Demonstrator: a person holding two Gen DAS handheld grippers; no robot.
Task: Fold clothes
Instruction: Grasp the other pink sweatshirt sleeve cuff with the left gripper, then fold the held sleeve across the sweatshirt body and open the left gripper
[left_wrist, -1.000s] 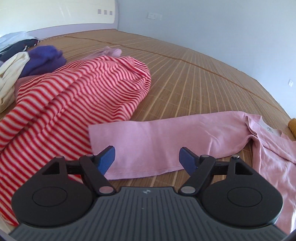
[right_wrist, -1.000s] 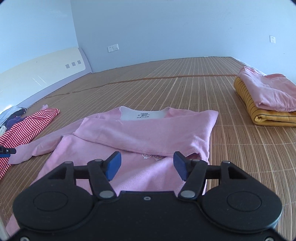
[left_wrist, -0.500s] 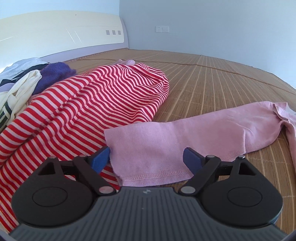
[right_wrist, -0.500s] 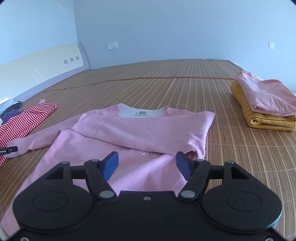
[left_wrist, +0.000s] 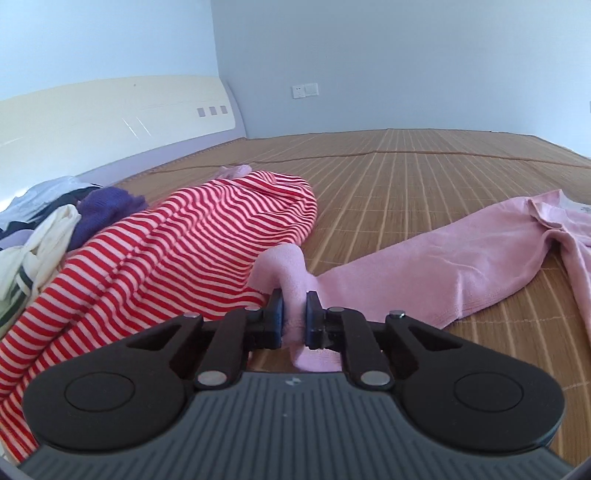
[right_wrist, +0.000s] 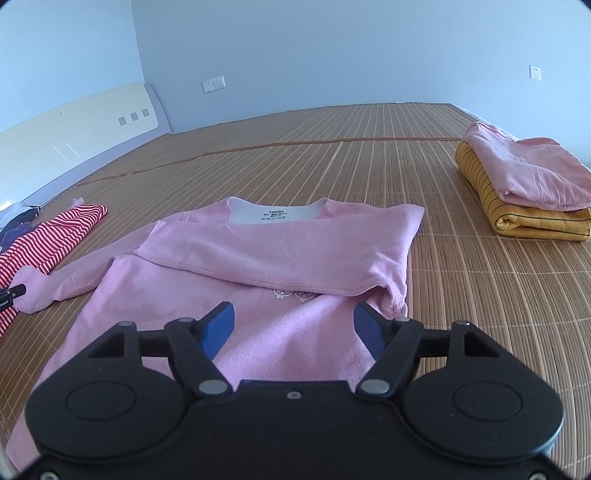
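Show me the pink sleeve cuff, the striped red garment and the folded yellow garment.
pink sleeve cuff (left_wrist: 286, 271), left wrist view, bunched fold above the pads.
striped red garment (left_wrist: 184, 251), left wrist view, middle of the mound.
folded yellow garment (right_wrist: 517, 218), right wrist view, front folded edge.

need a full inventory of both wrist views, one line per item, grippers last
pink top: 1, pink, flat on the mat, right sleeve folded across the chest, left sleeve stretched out sideways
striped garment: 1, red and white, heaped left of the pink top
unfolded pile: several, purple, cream, dark, white, beyond the striped garment near the headboard
folded stack: 2, pink on top of yellow with dark stripes, far right of the mat
bamboo mat: 1, brown, under everything
headboard: 1, cream, at the left
wall sockets: 2 plates seen, white, on the blue wall
left gripper: 1, black with blue pads, shut on the left sleeve cuff
right gripper: 1, black with blue pads, open above the pink top's hem area
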